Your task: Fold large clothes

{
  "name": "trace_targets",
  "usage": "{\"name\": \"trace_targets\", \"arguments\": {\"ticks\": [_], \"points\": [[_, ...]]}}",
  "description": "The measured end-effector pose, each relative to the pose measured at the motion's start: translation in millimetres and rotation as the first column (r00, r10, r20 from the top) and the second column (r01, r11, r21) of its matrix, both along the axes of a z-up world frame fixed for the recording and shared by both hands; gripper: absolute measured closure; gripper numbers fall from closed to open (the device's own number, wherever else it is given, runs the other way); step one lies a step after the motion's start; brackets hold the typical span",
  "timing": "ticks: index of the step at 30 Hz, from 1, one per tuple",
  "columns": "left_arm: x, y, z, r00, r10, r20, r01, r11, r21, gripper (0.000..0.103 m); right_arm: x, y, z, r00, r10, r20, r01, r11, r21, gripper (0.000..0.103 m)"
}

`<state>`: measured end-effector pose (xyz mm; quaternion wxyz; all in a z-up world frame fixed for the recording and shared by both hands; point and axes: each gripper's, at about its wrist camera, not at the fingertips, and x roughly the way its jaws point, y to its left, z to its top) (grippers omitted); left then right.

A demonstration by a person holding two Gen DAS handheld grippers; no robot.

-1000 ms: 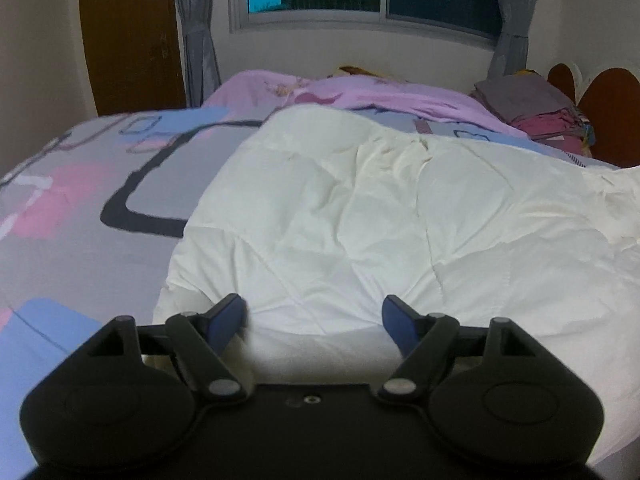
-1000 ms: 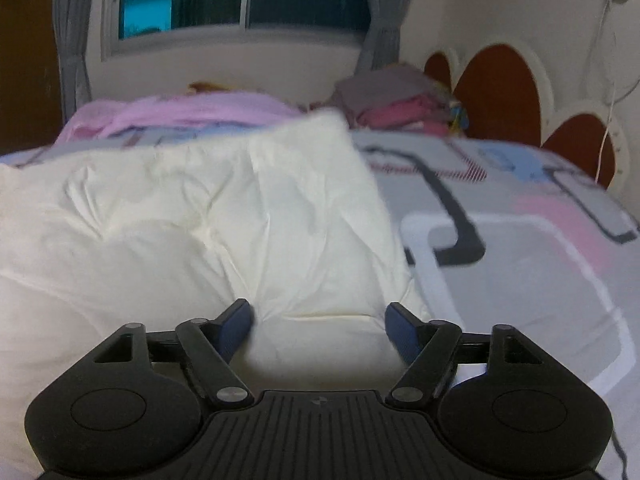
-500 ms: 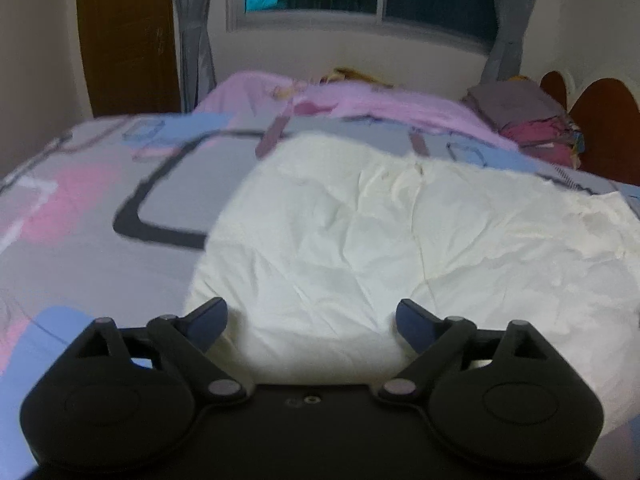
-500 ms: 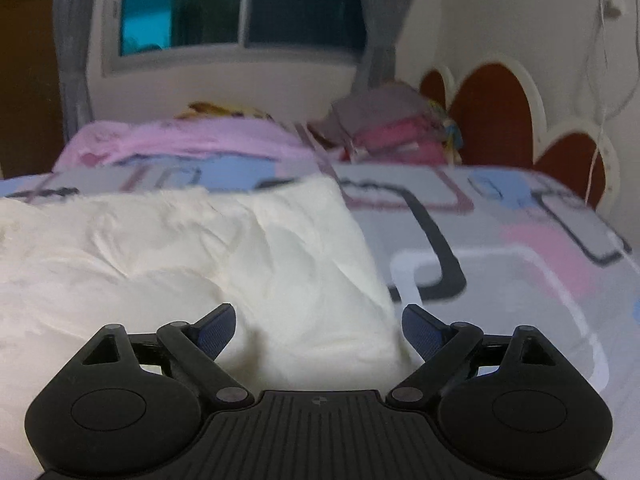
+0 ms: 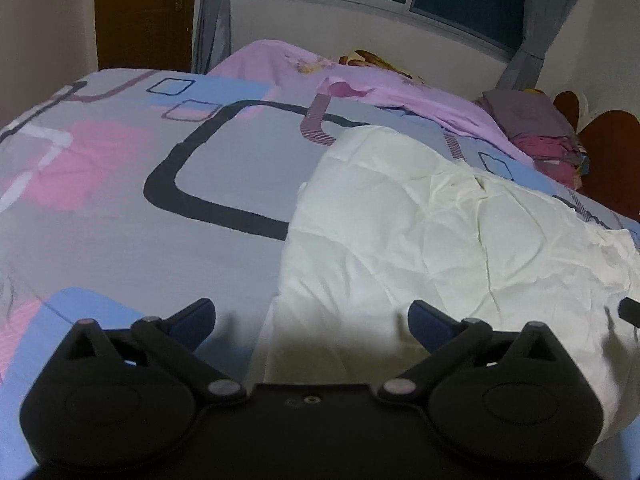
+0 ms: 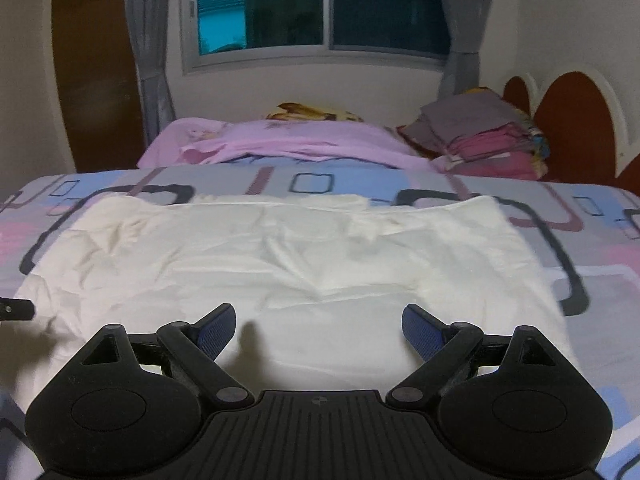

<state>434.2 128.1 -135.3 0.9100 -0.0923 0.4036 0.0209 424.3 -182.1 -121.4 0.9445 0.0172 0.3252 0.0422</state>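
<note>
A large cream-white garment (image 5: 432,236) lies spread and wrinkled on the patterned bed; it also shows in the right wrist view (image 6: 288,264). My left gripper (image 5: 312,322) is open and empty, raised over the garment's near left edge. My right gripper (image 6: 318,326) is open and empty, raised over the garment's near middle. A tip of the other gripper shows at the right edge of the left wrist view (image 5: 630,312) and at the left edge of the right wrist view (image 6: 16,310).
The bedsheet (image 5: 120,208) is grey with pink, blue and black shapes. A pink blanket (image 6: 280,140) lies along the far side. A stack of folded clothes (image 6: 480,136) sits by the red headboard (image 6: 572,120). A window and a brown door stand behind.
Both grippers opened wider, let go of the white garment and pulled up and back. The garment now lies flatter on the bed.
</note>
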Motion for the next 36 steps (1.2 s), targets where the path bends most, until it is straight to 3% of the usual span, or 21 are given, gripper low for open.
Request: {"name": "trace_targets", "arguments": {"ticks": [15,21,36], "points": [[20.7,21.1,-31.3,0.997,-0.022,-0.074,0.012,0.992,-0.128,0.0,23.1,11.9,-7.2,1.0,0.01,-0.029,-0.01,1.0,-0.002,0.014],[17.8,21.1,-35.7,0.997,-0.022,-0.073,0.013,0.992,-0.125,0.0,13.7,-11.0,-13.2,0.997,-0.054,-0.049,0.053,0.998,-0.016,0.014],[10.4,15.7,-34.4,0.996,-0.022,-0.091,0.01,0.992,-0.129,0.0,-16.8,-27.8,-17.0,0.996,-0.076,-0.051,0.074,0.996,-0.053,0.014]]}}
